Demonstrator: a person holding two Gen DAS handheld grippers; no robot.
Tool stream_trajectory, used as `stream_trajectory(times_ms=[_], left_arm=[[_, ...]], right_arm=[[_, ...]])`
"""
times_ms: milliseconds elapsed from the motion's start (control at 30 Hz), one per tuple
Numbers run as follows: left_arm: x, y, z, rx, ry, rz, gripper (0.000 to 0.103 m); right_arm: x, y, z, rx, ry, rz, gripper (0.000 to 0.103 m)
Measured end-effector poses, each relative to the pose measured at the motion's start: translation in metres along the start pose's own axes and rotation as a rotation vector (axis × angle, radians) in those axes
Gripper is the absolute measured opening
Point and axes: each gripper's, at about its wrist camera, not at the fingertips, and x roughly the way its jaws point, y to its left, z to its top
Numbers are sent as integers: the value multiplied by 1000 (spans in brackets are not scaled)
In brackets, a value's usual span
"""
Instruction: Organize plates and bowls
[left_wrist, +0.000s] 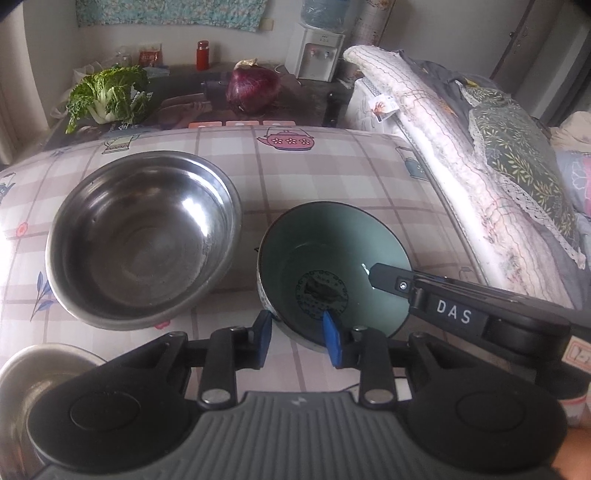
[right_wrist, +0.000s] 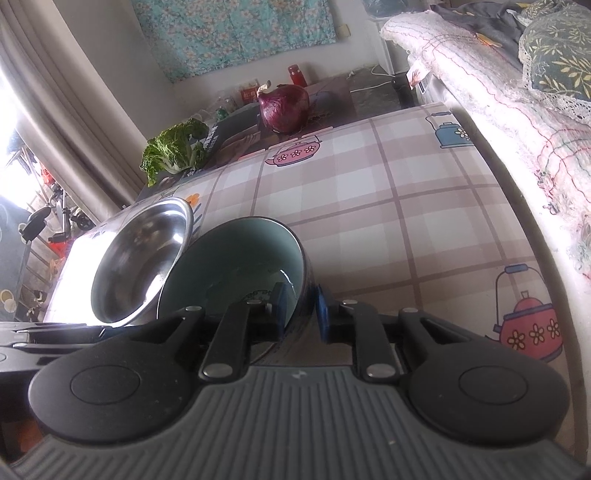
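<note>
Green bowl (right_wrist: 236, 258) straddled by both grippers.

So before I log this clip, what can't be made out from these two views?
- Small steel bowl, left wrist view: cut by the frame edge and hidden behind the left gripper.
- Green bowl near wall, right wrist view: covered by the right gripper straddling its rim.
- Print inside the bowl's base, left view: blurred, unreadable.
- Large steel bowl, right view: partly behind the green bowl.
</note>
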Motion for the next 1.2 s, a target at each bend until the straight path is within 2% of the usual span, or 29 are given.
stream_trajectory(times_ms=[233,300,700,1200], left_arm=[[-6,1,-5,11,-1,-30,32],[-5,3,-4,2,0,-27,30],[9,3,3,31,-15,51,23],[2,-2,1,63,-33,69,21]], right_arm=[[-4,-6,-2,11,14,27,16],[-5,-7,-3,20,11,31,17],[-7,-3,-5,8,1,14,17],[-9,1,-7,-1,-4,0,17]])
